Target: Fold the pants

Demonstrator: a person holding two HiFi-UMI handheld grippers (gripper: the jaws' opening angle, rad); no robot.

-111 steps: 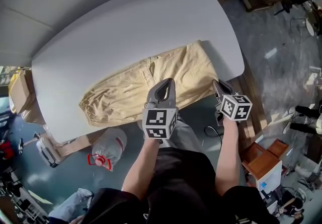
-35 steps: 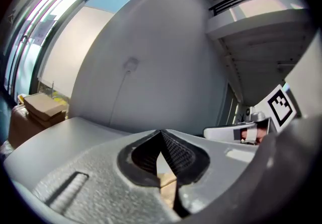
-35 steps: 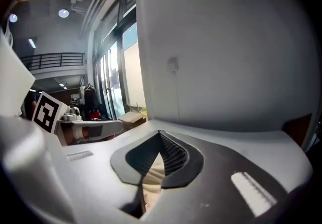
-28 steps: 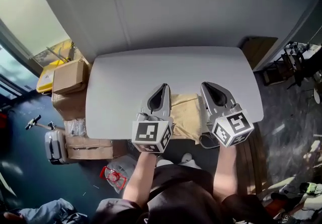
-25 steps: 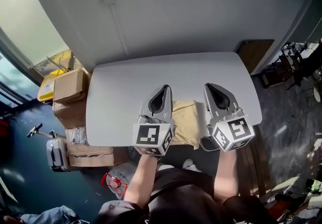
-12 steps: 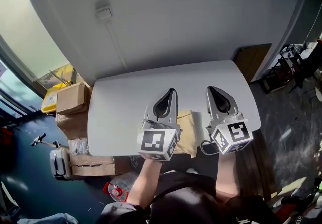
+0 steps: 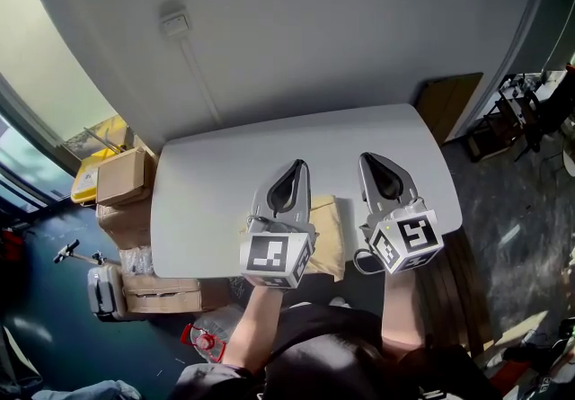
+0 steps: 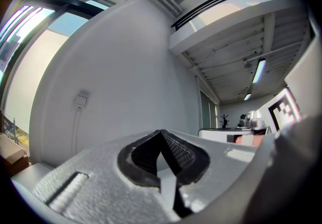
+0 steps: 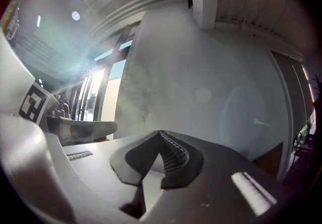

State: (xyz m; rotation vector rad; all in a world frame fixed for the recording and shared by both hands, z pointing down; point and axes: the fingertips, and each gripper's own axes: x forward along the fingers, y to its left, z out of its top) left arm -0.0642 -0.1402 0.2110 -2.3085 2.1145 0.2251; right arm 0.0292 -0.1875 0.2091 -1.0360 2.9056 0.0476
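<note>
Both forearms reach forward, holding the left gripper (image 7: 302, 164) and right gripper (image 7: 367, 158) level above the table (image 7: 216, 182), each with fingers pressed together, empty. Folded tan pants (image 7: 326, 226) lie at the table's near edge.

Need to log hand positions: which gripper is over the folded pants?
The left gripper: in the head view it overlaps the pants, while the right gripper shows beside them, against bare table.
</note>
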